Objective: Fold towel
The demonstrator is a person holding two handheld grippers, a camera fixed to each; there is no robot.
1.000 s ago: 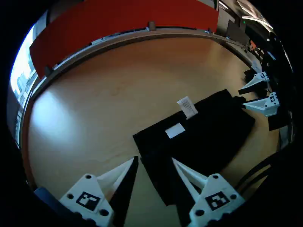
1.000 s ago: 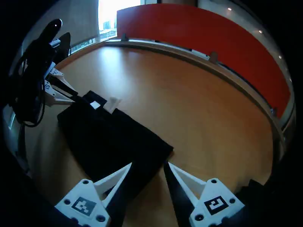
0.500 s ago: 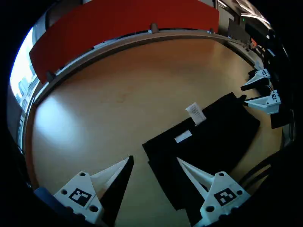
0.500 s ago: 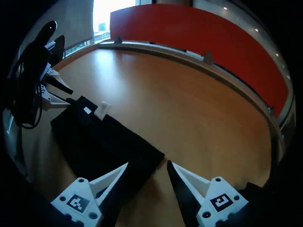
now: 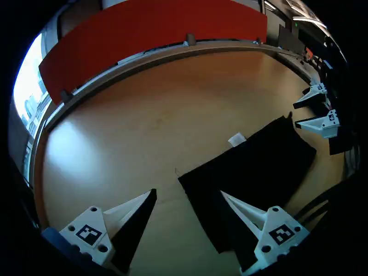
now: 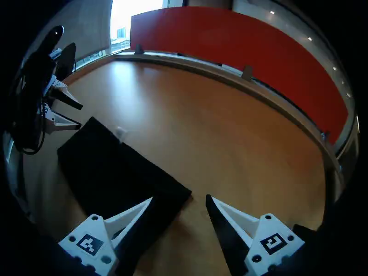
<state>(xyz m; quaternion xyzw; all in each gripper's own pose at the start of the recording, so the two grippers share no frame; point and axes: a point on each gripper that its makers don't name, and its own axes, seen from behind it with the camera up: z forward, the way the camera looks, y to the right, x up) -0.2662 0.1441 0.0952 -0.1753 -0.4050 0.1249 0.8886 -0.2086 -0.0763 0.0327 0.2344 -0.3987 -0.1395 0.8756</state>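
Observation:
A black towel [image 5: 257,168] lies folded flat on the wooden table [image 5: 138,124], with a small white tag [image 5: 237,139] sticking out at its far edge. My left gripper [image 5: 188,193] is open at the towel's near corner; its right finger [image 5: 244,214] overlaps the cloth edge and nothing is pinched. In the right gripper view the same towel [image 6: 110,168] and its tag [image 6: 120,132] sit left of centre. My right gripper [image 6: 179,198] stands open at the towel's other end, its left finger [image 6: 133,216] over the cloth. Each view shows the other gripper [image 5: 317,112] [image 6: 57,108] at the opposite side.
A red partition panel [image 5: 152,32] runs along the table's far rim [image 6: 257,87]. A bright window [image 6: 133,14] sits behind. Dark cables and a hand holding the left gripper [image 6: 32,96] are at the left edge. Bare wood stretches beyond the towel.
Both grippers opened wider and drew back a little from the towel. The lifted fold with the white patch has settled flat, and only the small tag still pokes out.

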